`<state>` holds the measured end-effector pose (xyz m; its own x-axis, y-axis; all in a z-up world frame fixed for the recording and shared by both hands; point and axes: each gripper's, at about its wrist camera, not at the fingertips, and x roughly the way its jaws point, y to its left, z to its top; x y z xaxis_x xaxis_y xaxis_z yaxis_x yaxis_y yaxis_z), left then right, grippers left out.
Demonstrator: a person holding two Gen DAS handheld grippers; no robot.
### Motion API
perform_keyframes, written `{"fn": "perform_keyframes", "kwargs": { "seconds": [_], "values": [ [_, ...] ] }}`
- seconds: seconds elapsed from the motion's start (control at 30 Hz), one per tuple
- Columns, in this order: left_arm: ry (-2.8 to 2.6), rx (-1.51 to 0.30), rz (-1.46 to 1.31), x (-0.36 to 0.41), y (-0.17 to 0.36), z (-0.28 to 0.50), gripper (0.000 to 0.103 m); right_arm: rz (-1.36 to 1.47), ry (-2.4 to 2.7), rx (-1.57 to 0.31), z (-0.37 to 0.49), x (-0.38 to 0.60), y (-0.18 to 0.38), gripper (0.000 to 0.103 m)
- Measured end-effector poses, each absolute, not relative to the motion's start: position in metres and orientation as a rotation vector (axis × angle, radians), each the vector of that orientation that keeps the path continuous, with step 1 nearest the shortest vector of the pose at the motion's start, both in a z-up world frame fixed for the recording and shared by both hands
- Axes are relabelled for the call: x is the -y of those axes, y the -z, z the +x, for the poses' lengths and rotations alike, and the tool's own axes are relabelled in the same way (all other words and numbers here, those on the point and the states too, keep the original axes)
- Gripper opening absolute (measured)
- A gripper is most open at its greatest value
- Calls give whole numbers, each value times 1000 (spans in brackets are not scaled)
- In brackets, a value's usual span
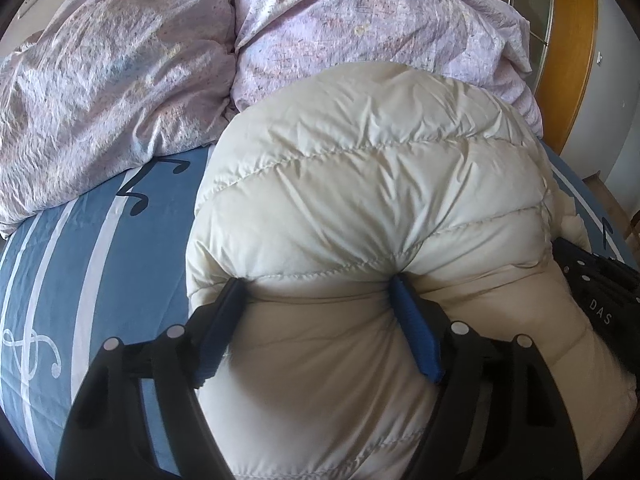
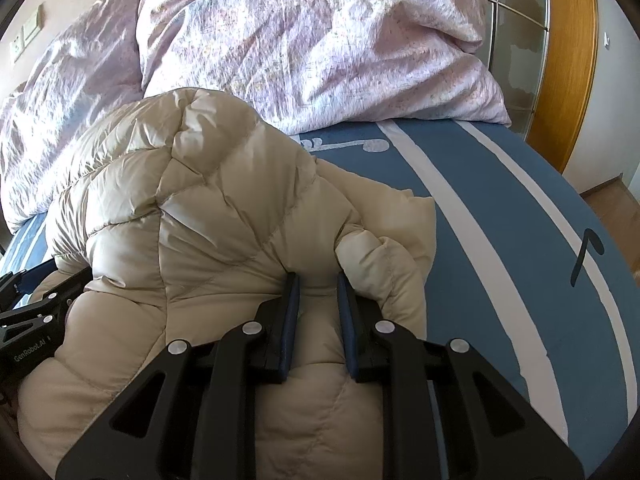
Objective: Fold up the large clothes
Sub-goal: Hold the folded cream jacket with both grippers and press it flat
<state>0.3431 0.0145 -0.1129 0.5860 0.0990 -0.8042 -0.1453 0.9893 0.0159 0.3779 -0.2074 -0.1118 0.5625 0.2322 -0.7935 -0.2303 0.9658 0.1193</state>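
A cream quilted puffer jacket (image 1: 360,180) lies bunched on a blue bed sheet (image 1: 60,280). In the left wrist view my left gripper (image 1: 318,282) stands open and wide. Its fingertips poke down into the jacket's near part, and puffy fabric bulges up between them. The right wrist view shows the same jacket (image 2: 200,200) piled to the left. There my right gripper (image 2: 316,280) is shut on a narrow fold of it near the jacket's right edge. Each gripper's black frame also shows at the edge of the other view. The jacket's underside is hidden.
A crumpled lilac duvet (image 1: 120,80) and pillow (image 2: 320,48) fill the far side of the bed. The blue striped sheet (image 2: 500,220) lies bare to the right of the jacket. A wooden door frame (image 2: 568,60) and floor show beyond the bed's right edge.
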Motion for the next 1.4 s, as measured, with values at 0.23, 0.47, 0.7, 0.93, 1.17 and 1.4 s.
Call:
{"fn": "perform_keyframes", "kwargs": {
  "seconds": [0.23,0.47,0.7,0.93,1.17,1.4],
  "values": [
    [-147,-936,-53,-15,115,344,76,-1,-269,-932,378,206,112,20],
    [-148,-937,-53,-15,115,344,76,-11,-268,-925,379,206,113,20],
    [-156,-936,-47,-15,117,344,76,-8,-269,-928,379,206,114,20],
    [-168,-935,-49,-14,116,343,76,-16,-264,-926,379,205,114,20],
    [-192,-932,-75,-15,116,340,77,-28,-258,-922,378,204,115,20],
    [-209,-933,-83,-15,116,338,77,-37,-255,-921,378,204,115,20]
  ]
}}
